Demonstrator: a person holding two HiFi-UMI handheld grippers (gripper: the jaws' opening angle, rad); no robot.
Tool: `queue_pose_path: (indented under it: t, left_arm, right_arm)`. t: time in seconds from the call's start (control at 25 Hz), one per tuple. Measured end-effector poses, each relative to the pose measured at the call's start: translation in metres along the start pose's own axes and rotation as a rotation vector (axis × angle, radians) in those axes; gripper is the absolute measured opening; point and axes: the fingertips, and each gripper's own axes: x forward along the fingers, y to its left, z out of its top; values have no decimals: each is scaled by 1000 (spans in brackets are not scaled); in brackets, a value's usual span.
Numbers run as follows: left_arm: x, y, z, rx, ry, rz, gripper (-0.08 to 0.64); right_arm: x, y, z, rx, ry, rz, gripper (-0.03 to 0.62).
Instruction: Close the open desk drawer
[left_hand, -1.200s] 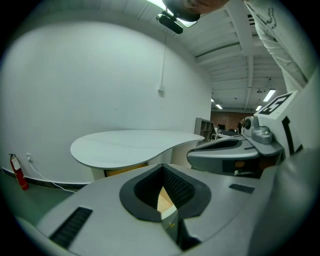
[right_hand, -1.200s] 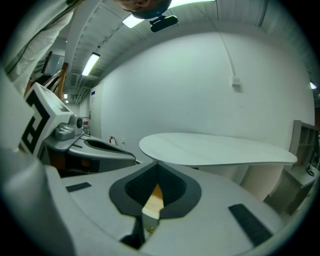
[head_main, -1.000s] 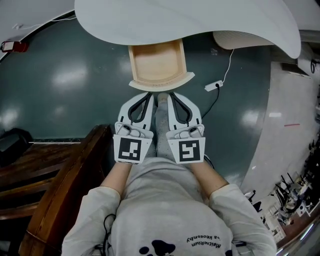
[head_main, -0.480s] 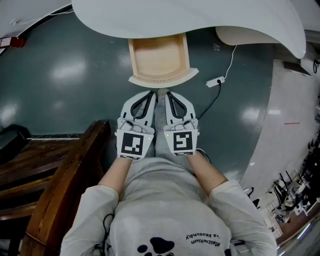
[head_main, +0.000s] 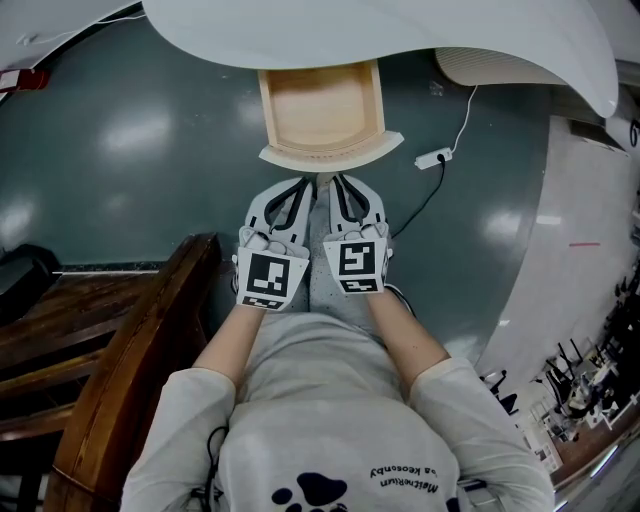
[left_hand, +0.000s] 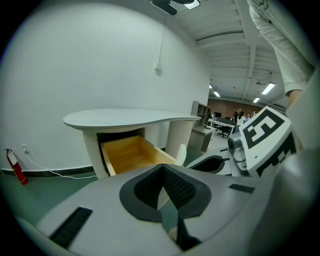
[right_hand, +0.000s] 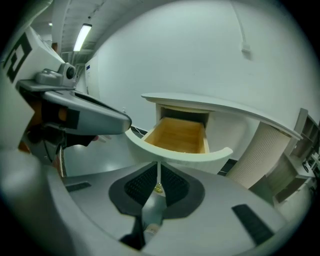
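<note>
Jaws of the left gripper (head_main: 304, 186) are pressed together with nothing between them, and its own view shows the dark pads meeting in a closed seam. The right gripper (head_main: 337, 182) is likewise closed and empty. The two are held side by side, almost touching, marker cubes toward the person, tips pointing at the drawer front (head_main: 331, 153). The tips sit just short of that curved white front. Whether they touch it cannot be told.

The drawer (head_main: 321, 110) stands pulled well out from under the front edge of the white desk (head_main: 400, 35), its pale wooden inside bare. In the right gripper view a ribbed column (right_hand: 260, 150) holds up the desk to the right of the drawer. A white cable with a small adapter (head_main: 432, 158) lies on the dark green floor (head_main: 130, 170) right of the drawer. Dark wooden furniture (head_main: 110, 340) stands at the person's left.
</note>
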Motion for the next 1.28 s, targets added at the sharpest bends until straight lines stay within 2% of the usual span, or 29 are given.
queue_pose_path:
  t: [0.12,0.36,0.48,0.76,1.28]
  left_arm:
    - [3,-1,-9,7,20,-3,6]
    - [6,3,-21,-8,42,4,6]
    - [8,4,-29,-15,54,6,6]
    - [14,4,-41,-25,71,-3,6]
    - [27,3,-60,-51,116,-30,6]
  right_arm:
    - [8,3,-10,19,35,7,18]
    - [21,-2,-31,53,115,-31,21]
    - [29,0,-42,82,157,-21,77]
    - [48,3,-57,145,194,-13,106]
    - [65,5,-74,195,258,-28,110]
